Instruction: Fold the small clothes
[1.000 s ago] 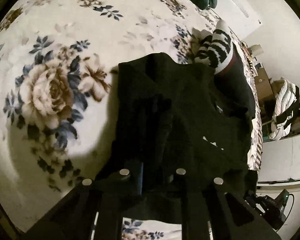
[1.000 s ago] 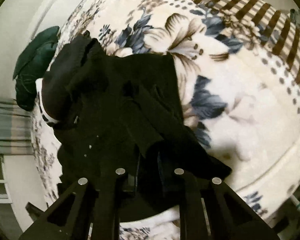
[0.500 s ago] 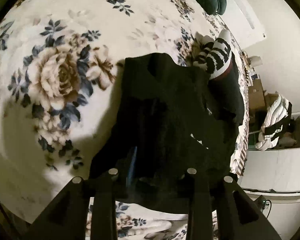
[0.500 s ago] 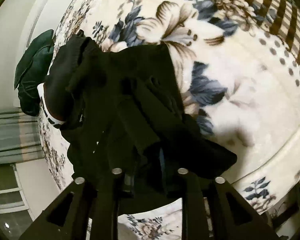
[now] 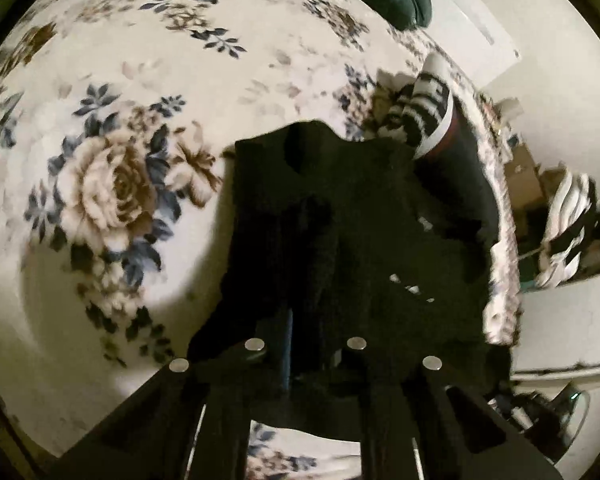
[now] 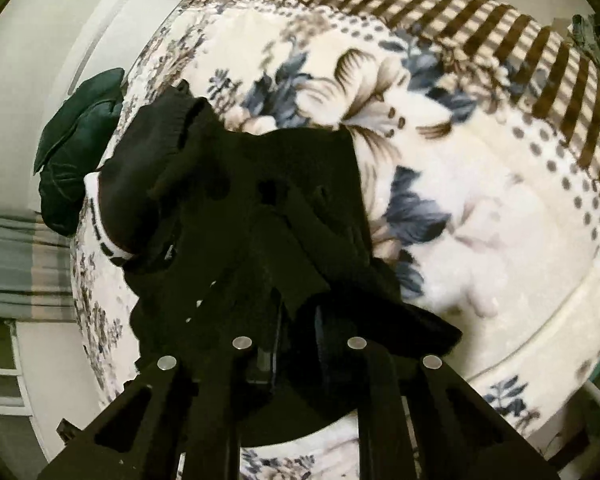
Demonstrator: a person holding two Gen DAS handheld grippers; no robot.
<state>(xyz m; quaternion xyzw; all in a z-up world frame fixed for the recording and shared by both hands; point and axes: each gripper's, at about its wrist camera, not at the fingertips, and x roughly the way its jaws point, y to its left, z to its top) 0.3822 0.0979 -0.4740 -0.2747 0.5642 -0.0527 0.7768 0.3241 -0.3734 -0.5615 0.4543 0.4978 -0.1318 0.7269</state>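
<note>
Now | both grippers angled down | clamped on black garment (image 5: pixel 340 216)

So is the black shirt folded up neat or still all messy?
Still messy. The black shirt lies crumpled on the flowery blanket, with loose flaps and bunched layers, not a tidy flat stack.

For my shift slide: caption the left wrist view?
Left gripper shut on black garment over floral blanket, striped sock beyond.
</note>
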